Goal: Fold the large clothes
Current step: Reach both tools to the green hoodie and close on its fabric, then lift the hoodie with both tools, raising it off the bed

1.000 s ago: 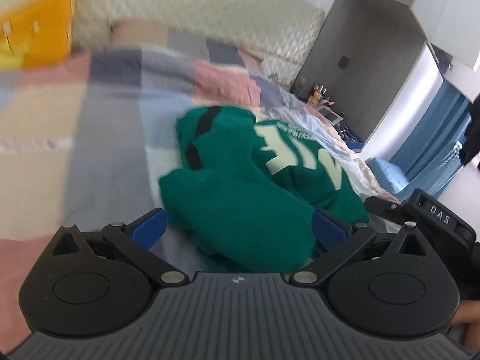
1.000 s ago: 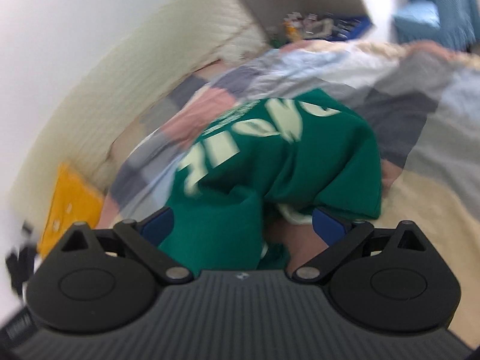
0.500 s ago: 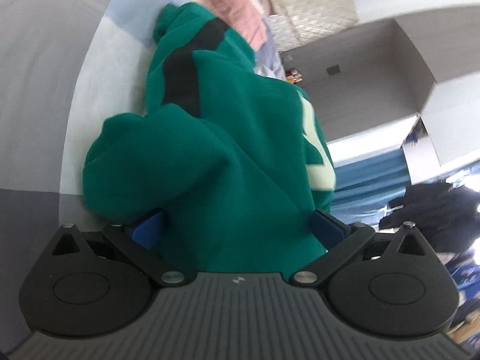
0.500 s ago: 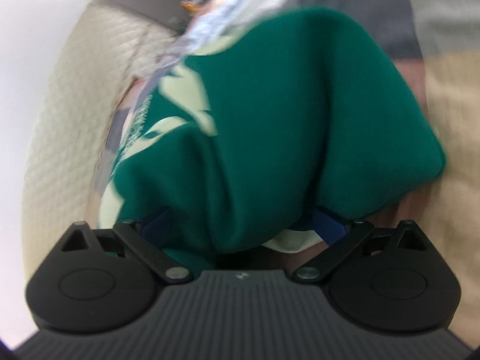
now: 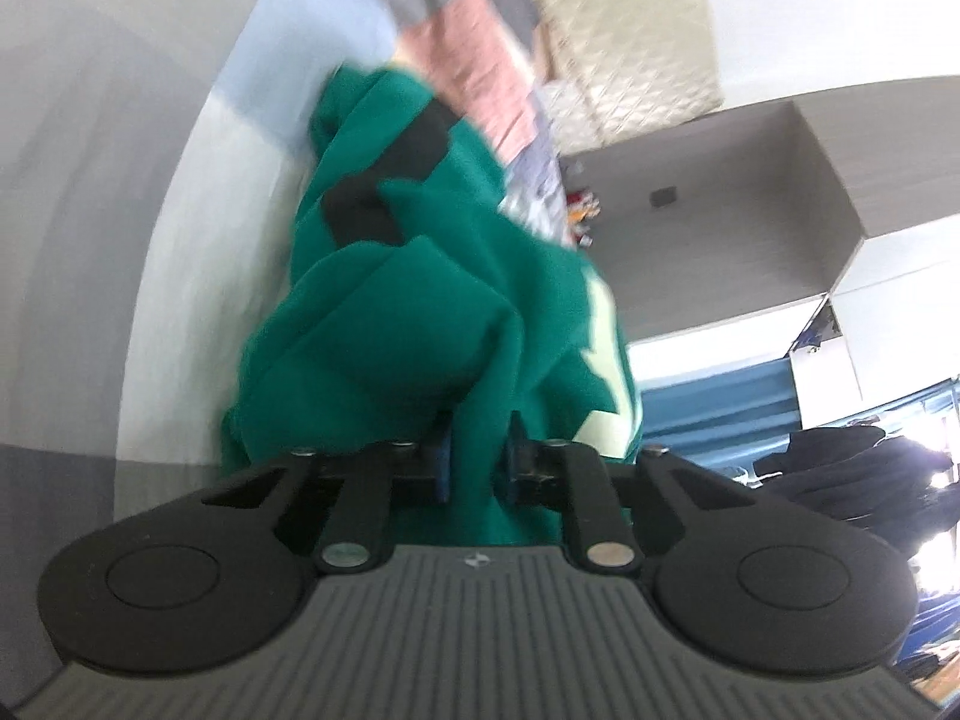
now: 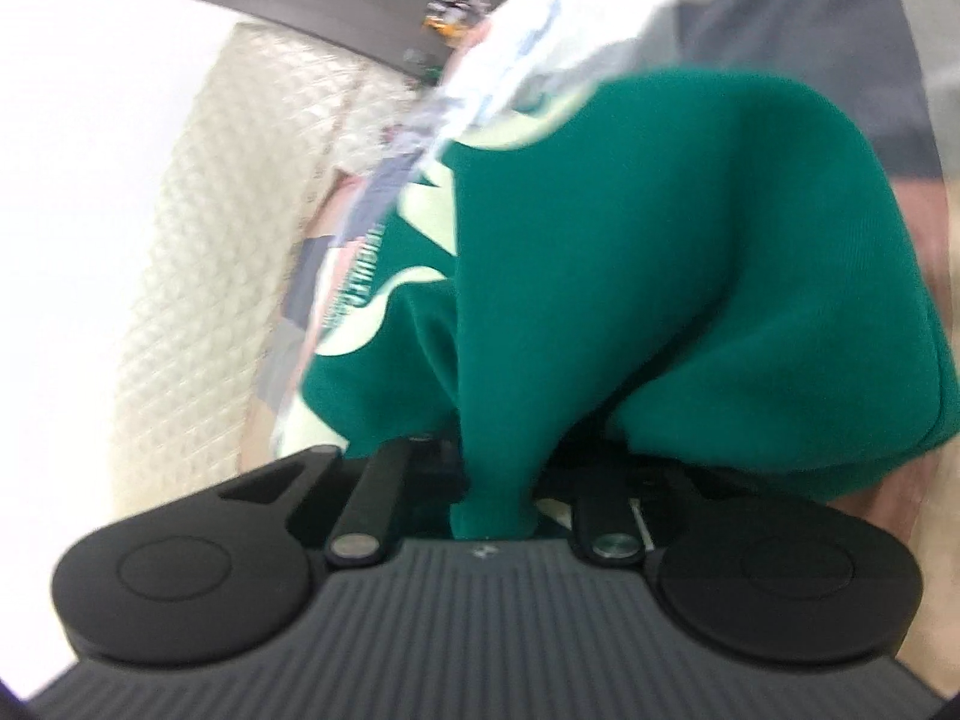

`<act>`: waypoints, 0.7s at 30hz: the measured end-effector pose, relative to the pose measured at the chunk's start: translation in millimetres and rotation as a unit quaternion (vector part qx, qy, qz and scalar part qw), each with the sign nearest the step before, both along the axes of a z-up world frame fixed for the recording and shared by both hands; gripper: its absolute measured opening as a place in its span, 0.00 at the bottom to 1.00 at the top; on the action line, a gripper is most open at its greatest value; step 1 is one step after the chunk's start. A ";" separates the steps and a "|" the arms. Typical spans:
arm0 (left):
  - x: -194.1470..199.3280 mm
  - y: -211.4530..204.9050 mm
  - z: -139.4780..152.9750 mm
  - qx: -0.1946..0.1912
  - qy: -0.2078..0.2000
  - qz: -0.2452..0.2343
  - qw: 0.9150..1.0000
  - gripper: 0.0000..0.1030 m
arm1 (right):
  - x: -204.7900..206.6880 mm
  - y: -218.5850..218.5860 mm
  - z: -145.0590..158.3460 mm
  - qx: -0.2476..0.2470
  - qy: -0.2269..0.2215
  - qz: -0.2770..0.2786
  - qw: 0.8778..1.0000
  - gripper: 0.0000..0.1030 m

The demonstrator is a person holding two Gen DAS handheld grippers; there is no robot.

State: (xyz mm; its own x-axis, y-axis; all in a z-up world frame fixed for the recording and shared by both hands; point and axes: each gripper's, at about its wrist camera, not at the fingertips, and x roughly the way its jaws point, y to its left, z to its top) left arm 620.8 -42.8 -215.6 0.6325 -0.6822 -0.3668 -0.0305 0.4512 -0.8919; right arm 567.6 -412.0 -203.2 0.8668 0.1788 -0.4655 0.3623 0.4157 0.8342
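Bed: the patchwork bed cover [image 5: 180,276] of grey, pale blue and pink squares fills the left and far part of the left wrist view; it lies under the garment.
Headboard: a cream quilted headboard [image 6: 228,252] runs along the far left of the right wrist view.
Room beyond: grey cabinet wall [image 5: 720,192] and blue curtain [image 5: 714,408] at the far right, both blurred.
Garment: 1 green sweatshirt [image 5: 420,312] with pale lettering and a black stripe, bunched in a heap on the cover; it reaches straight forward and away from both claws, with its long axis roughly along each camera's line of sight.
Left gripper [image 5: 474,468]: fingers drawn narrow, pinching a fold of the green cloth at its near edge; the blue pads press the fabric from both sides.
Right gripper [image 6: 498,486]: also nearly closed, with a rope of the same cloth gathered between its fingers; the pads themselves are hidden by fabric.
Key relation: both claws hold the near edge, and the bulk hangs or lies ahead of them, so neither hand is clearly nearer; the cloth between the 2 grips is out of view.
Pose: both cameras are rolled steeply, so the bed stands almost on edge in view, which suggests tilted wrists.
Step judged: likely lifting to spread the sweatshirt; folding has barely begun.
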 end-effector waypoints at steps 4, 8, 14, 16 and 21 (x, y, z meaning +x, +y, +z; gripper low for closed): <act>-29.9 21.3 39.0 -0.007 -0.041 0.040 0.998 0.13 | -14.1 0.3 33.3 -0.024 -0.049 0.034 0.998 0.12; -70.1 48.5 87.1 -0.002 -0.082 0.078 0.994 0.12 | -28.8 9.6 73.2 -0.033 -0.092 0.076 0.992 0.11; -155.5 89.0 159.9 0.015 -0.135 0.123 0.983 0.11 | -65.0 23.7 124.8 -0.044 -0.145 0.148 0.977 0.11; -185.5 99.7 180.9 0.020 -0.150 0.135 0.979 0.10 | -86.2 29.1 142.9 -0.045 -0.163 0.171 0.971 0.11; -266.8 122.0 231.8 0.033 -0.196 0.162 0.967 0.10 | -130.2 43.7 187.5 -0.055 -0.213 0.215 0.951 0.11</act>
State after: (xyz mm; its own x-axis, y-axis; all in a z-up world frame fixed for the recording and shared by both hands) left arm 354.0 79.3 16.2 0.9085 -0.4076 -0.0923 0.1538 0.5315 -0.8330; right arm 437.4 -368.3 -15.6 0.8386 0.5303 -0.1248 -0.2227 0.5428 0.8098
